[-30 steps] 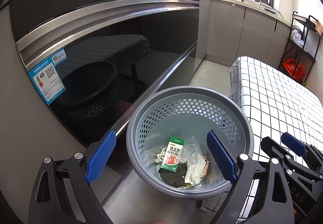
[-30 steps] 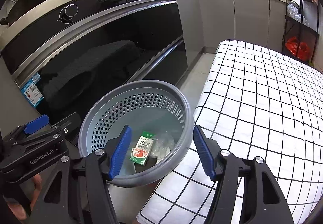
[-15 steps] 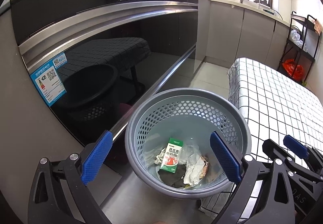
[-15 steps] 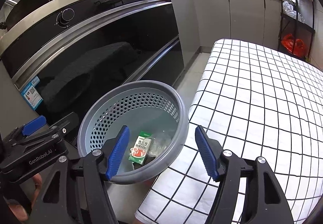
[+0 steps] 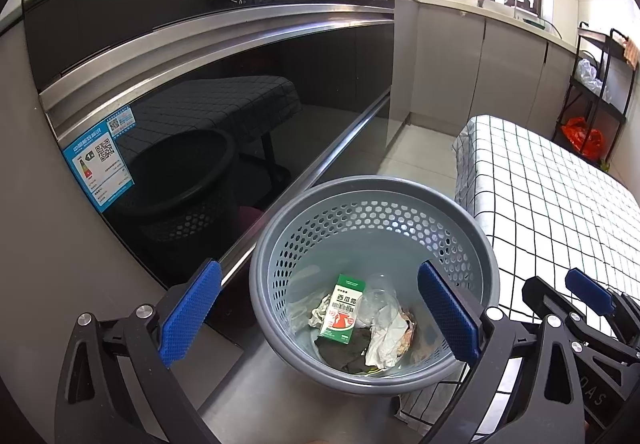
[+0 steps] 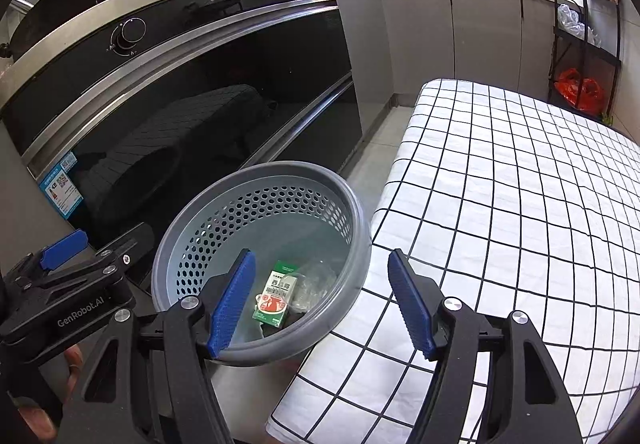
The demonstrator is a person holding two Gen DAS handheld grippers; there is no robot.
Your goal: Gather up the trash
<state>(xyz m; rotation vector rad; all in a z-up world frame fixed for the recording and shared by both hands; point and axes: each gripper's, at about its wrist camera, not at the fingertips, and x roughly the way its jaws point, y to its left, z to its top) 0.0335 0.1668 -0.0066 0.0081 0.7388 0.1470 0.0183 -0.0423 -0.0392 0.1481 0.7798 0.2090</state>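
We're holding both tongs wide open and empty right now: the left gripper (image 5: 318,314) is spread so far that the whole grey basket (image 5: 486,244) fits between its blue pads, touching nothing, and the right gripper (image 6: 322,302) is gaping too, one pad hanging over the basket's inside and the other over the checked tablecloth (image 6: 520,204) to its right. Over the last second we've been pulling both tongs back and up a bit, since the basket is sitting lower and a little farther out in both views than it did, and no piece of trash has left or joined the pile. We reckon that means the drop-off is done and we're backing away. Just ahead of and below the tongs, at the basket bottom, the trash is lying in a heap: a green and white carton (image 5: 342,310), a clear plastic cup (image 5: 378,294) beside it, crumpled paper (image 5: 386,338) and something dark underneath. Farther out to the left the black oven door (image 5: 224,116) is mirroring the basket. The cloth looks bare from here, so there may be nothing left to grab.
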